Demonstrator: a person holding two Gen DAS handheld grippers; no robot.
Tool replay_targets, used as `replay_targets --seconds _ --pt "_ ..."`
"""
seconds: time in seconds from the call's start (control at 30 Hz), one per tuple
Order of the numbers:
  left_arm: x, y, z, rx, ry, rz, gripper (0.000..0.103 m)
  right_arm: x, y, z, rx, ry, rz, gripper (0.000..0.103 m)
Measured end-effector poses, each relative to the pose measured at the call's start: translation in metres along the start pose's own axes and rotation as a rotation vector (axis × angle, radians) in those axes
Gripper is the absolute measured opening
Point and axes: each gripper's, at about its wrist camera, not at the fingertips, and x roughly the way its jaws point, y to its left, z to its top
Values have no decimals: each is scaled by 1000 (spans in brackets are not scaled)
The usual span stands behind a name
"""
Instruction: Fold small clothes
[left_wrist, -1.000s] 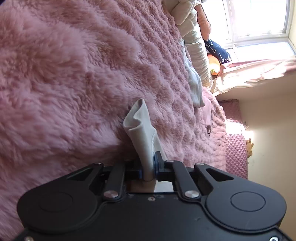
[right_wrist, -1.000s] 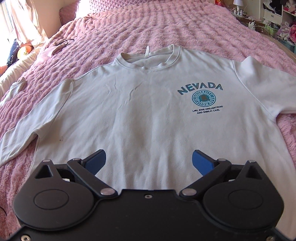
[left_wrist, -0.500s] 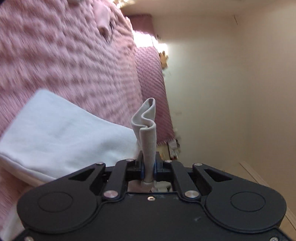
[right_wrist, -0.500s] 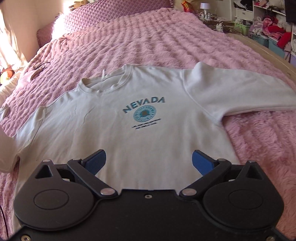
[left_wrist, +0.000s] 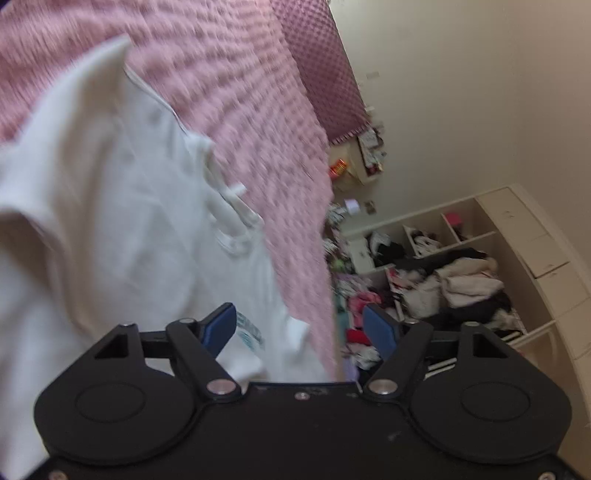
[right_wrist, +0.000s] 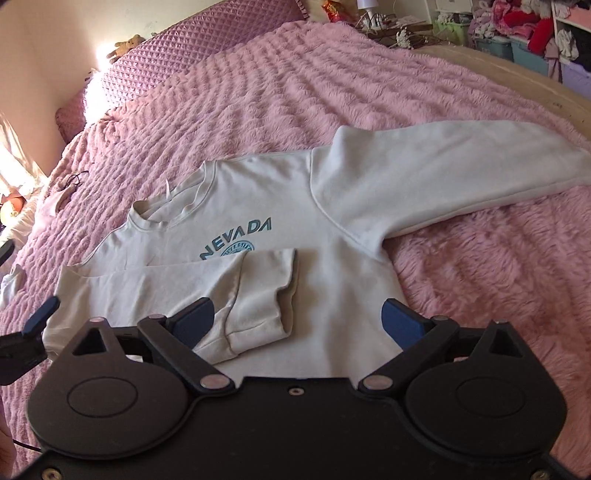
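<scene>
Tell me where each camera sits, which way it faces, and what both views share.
Left wrist: on the left tool, tilted sideways over the white sweatshirt, facing cluttered shelves; its open fingers show.
Right wrist: on the right tool, looking up the pink blanket toward the pillows; its open fingers show, the left tool's fingertip at left.
Shared: the sweatshirt, with one sleeve folded across its chest, and the blanket.
</scene>
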Motion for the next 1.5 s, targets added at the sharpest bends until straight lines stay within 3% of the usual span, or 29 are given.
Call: replay_targets --seconds 0.1,0.17,0.3,0.33,0.37,0.4,0.43,0.47,0.57,0.67,0.77,0.83,0.9,0.93,0.97,1.03,1.2,1.23,1.27,1.3,1.4,1.5 --pt "-37 31 35 72 -60 158 79 23 -6 -9 66 32 -37 97" --pt "-55 53 50 66 -72 222 79 38 -9 -14 118 54 -7 91" --pt "-68 81 57 9 -90 269 79 60 1 -13 125 29 4 85" --pt "-68 87 57 -10 -95 264 79 64 5 -11 115 29 17 71" --pt "-73 90 57 -21 -100 264 79 67 10 -7 95 30 30 47" --pt "-76 94 57 -32 -102 268 79 71 15 -2 69 31 29 34" --pt "-79 96 55 -37 -100 269 79 72 19 3 52 40 17 12" --pt "-79 97 54 -39 -98 266 79 69 18 11 55 32 25 6" --pt "-83 95 50 -36 -87 257 82 41 10 29 86 -64 58 2" --pt "-85 95 44 -30 -69 278 82 26 -1 35 60 -130 -31 0" --pt "-80 102 38 -75 -61 277 82 41 -21 26 61 -37 -94 0" --pt "-81 105 36 -104 -77 269 82 50 -32 21 79 29 -41 3" --pt "-83 106 35 -116 -84 262 83 53 -38 20 117 18 51 5" --pt "-84 107 34 -119 -87 263 82 57 -38 22 122 19 99 15" --pt "-84 108 34 -121 -85 264 83 63 -35 25 129 26 120 32" --pt "-82 108 35 -120 -78 271 82 75 -30 30 140 22 135 47" --pt "-83 105 34 -112 -71 276 83 109 -23 42 192 54 134 47" --pt "-84 103 33 -113 -71 278 83 113 -21 42 197 70 155 42" --pt "-83 104 33 -113 -69 280 83 114 -19 42 192 81 161 20" --pt "-83 103 33 -114 -70 282 83 113 -15 41 185 86 157 8" --pt "-82 102 34 -113 -76 285 83 102 -11 42 169 58 161 4" --pt "-83 103 35 -116 -83 288 83 70 -16 57 177 -54 180 2"
